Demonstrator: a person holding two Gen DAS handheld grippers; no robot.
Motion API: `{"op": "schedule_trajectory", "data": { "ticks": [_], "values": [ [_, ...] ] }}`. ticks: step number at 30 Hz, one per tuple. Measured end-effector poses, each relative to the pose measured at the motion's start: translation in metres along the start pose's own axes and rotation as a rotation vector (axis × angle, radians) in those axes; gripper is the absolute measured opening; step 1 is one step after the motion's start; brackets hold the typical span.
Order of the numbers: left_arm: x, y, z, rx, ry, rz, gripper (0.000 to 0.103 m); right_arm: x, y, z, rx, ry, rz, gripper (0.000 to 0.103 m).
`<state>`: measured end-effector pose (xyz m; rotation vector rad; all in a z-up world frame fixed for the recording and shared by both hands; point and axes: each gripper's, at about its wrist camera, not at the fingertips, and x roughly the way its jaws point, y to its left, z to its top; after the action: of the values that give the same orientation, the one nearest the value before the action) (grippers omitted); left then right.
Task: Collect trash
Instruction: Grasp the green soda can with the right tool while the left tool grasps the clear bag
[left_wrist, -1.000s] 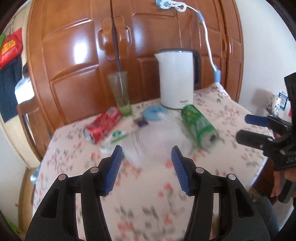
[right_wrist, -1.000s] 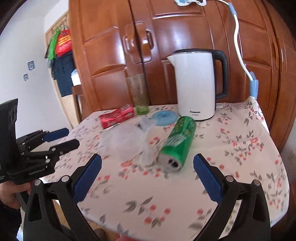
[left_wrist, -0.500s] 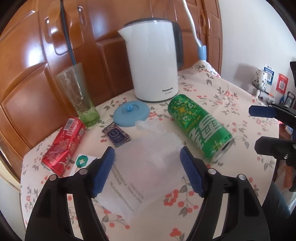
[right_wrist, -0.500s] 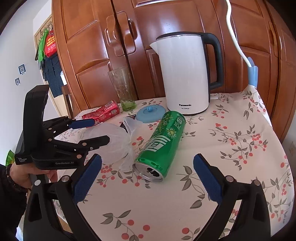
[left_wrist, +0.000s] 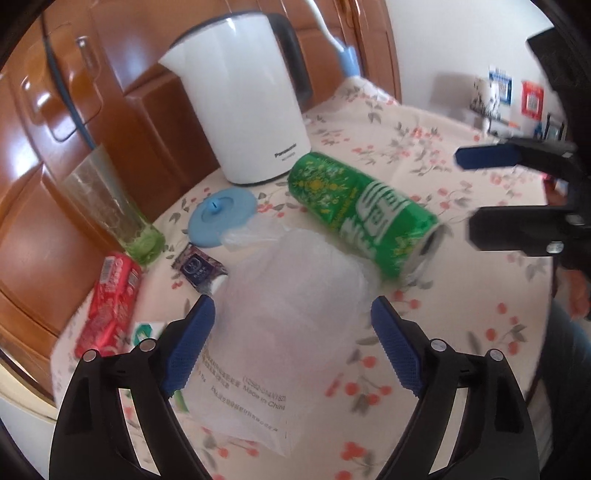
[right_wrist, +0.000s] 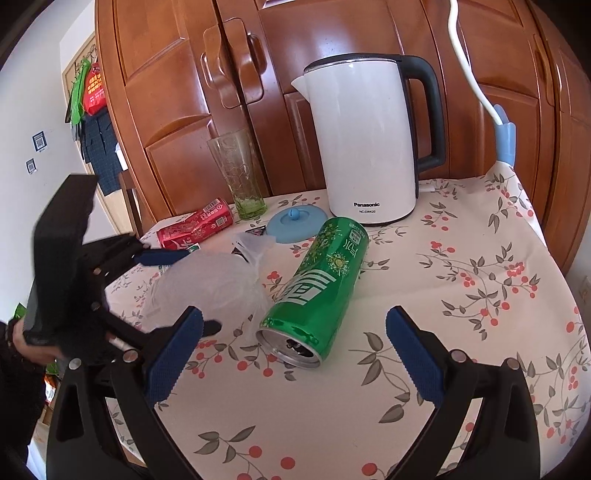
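Note:
A clear plastic bag (left_wrist: 280, 325) lies on the floral tablecloth, and my open left gripper (left_wrist: 291, 328) straddles it, blue pads on either side. The bag also shows in the right wrist view (right_wrist: 210, 284), with the left gripper (right_wrist: 177, 291) around it. A green can (left_wrist: 362, 218) lies on its side to the right of the bag. My open right gripper (right_wrist: 295, 339) hovers just in front of the green can's (right_wrist: 321, 288) open end. A red can (left_wrist: 110, 302) lies at the left; it also shows in the right wrist view (right_wrist: 195, 227). A small dark wrapper (left_wrist: 197, 267) lies behind the bag.
A white kettle (right_wrist: 369, 147) stands at the back against wooden cabinet doors (right_wrist: 177, 92). A green-tinted glass (right_wrist: 240, 177) and a blue silicone lid (right_wrist: 295, 229) sit near it. The table edge (right_wrist: 569, 288) falls off at the right. The right gripper shows in the left wrist view (left_wrist: 517, 195).
My left gripper has moved forward and down, so the plastic bag now lies between its pads. My right gripper has closed in on the green can's open end.

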<state>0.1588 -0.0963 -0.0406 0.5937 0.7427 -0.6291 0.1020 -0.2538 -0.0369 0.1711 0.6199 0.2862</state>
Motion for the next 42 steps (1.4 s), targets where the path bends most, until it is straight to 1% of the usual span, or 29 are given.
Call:
{"op": "schedule_trajectory", "data": {
  "ticks": [1, 2, 4, 6, 7, 9, 10, 14, 16, 18, 19, 20, 21, 23, 24, 25, 28, 32, 38, 42],
  "values": [
    [0.008, 0.002, 0.002, 0.021, 0.029, -0.004, 0.084, 0.001, -0.001, 0.000, 0.001, 0.001, -0.004, 0.098],
    [0.015, 0.002, 0.003, 0.041, 0.047, 0.015, 0.084, 0.002, -0.001, 0.001, 0.001, 0.007, -0.009, 0.098],
    [0.024, 0.005, 0.004, 0.044, 0.071, 0.001, 0.084, 0.006, -0.004, 0.003, 0.009, 0.014, -0.013, 0.098],
    [0.027, 0.010, 0.003, 0.016, 0.058, -0.021, 0.085, 0.010, -0.007, 0.005, 0.007, 0.021, -0.022, 0.098],
    [0.027, 0.015, 0.002, -0.032, 0.045, -0.048, 0.084, 0.013, -0.008, 0.007, 0.007, 0.026, -0.025, 0.098],
    [0.026, 0.021, 0.002, -0.085, 0.027, -0.078, 0.083, 0.020, -0.011, 0.008, 0.008, 0.044, -0.033, 0.098],
    [0.025, 0.021, 0.000, -0.104, 0.019, -0.078, 0.081, 0.025, -0.012, 0.010, 0.011, 0.061, -0.033, 0.098],
    [0.022, 0.012, -0.004, -0.120, 0.007, -0.036, 0.079, 0.045, -0.016, 0.017, 0.014, 0.105, -0.045, 0.095],
    [0.019, 0.008, -0.006, -0.146, 0.008, -0.007, 0.078, 0.058, -0.017, 0.023, 0.017, 0.132, -0.056, 0.094],
    [0.015, 0.005, -0.009, -0.168, 0.013, 0.027, 0.078, 0.074, -0.018, 0.028, 0.015, 0.169, -0.064, 0.089],
    [0.014, 0.005, -0.011, -0.192, 0.016, 0.041, 0.078, 0.080, -0.019, 0.030, 0.019, 0.188, -0.069, 0.084],
    [0.012, 0.006, -0.013, -0.215, 0.018, 0.051, 0.078, 0.090, -0.021, 0.032, 0.025, 0.219, -0.076, 0.075],
    [0.010, 0.007, -0.016, -0.245, 0.023, 0.066, 0.078, 0.101, -0.022, 0.032, 0.025, 0.257, -0.086, 0.072],
    [0.008, 0.012, -0.021, -0.298, 0.028, 0.069, 0.078, 0.118, -0.023, 0.029, 0.021, 0.326, -0.106, 0.062],
    [0.005, 0.014, -0.023, -0.321, 0.025, 0.060, 0.078, 0.123, -0.022, 0.027, 0.014, 0.335, -0.115, 0.057],
    [0.004, 0.016, -0.025, -0.336, 0.025, 0.063, 0.078, 0.124, -0.020, 0.026, -0.005, 0.333, -0.134, 0.055],
    [0.002, 0.020, -0.029, -0.370, 0.011, 0.051, 0.077, 0.124, -0.019, 0.022, 0.003, 0.326, -0.101, 0.053],
    [-0.001, 0.025, -0.035, -0.413, -0.011, 0.038, 0.077, 0.107, -0.018, 0.015, 0.018, 0.303, -0.059, 0.053],
    [-0.009, 0.019, -0.040, -0.427, -0.021, 0.037, 0.076, 0.080, -0.013, 0.005, 0.039, 0.287, 0.026, 0.052],
    [-0.020, 0.012, -0.044, -0.434, -0.040, 0.043, 0.074, 0.067, -0.006, -0.002, 0.044, 0.277, 0.061, 0.052]
  ]
}}
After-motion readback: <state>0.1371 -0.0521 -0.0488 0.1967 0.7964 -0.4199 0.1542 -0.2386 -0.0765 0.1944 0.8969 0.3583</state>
